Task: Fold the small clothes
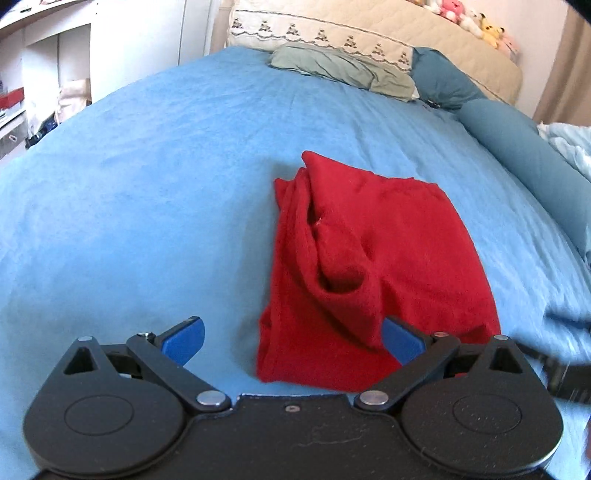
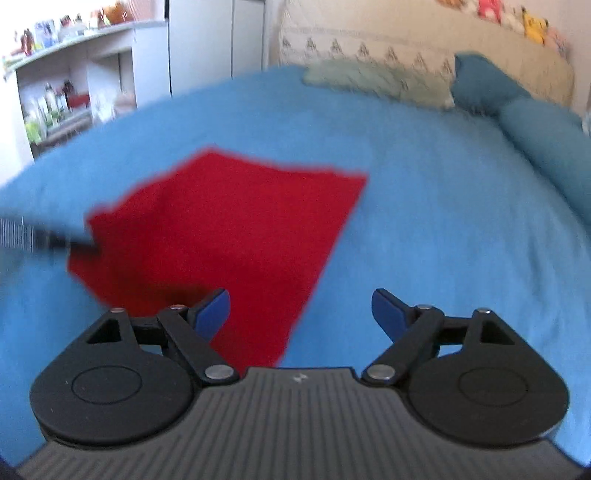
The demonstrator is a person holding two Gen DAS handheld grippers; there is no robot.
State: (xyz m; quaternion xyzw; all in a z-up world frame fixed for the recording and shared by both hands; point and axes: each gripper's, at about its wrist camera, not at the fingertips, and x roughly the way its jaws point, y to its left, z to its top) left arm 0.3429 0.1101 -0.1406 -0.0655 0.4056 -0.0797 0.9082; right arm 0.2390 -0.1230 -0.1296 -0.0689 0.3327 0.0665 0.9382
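Note:
A small red garment [image 1: 369, 258] lies crumpled and partly folded on the blue bed cover [image 1: 147, 184]. My left gripper [image 1: 291, 338] is open, its blue pads straddling the garment's near left corner, just above it. In the right wrist view the same red garment [image 2: 229, 229] lies ahead and to the left, blurred. My right gripper [image 2: 301, 314] is open and empty; its left pad is over the garment's near edge, its right pad over bare cover. The left gripper shows as a dark blur [image 2: 48, 240] at the garment's left edge.
Pillows [image 1: 343, 66] and a blue bolster [image 1: 517, 147] lie at the head of the bed, with a beige headboard [image 1: 443, 33] and plush toys [image 1: 476, 18] behind. White shelves [image 2: 74, 74] stand at the left. A light blanket [image 1: 569, 144] lies at the right.

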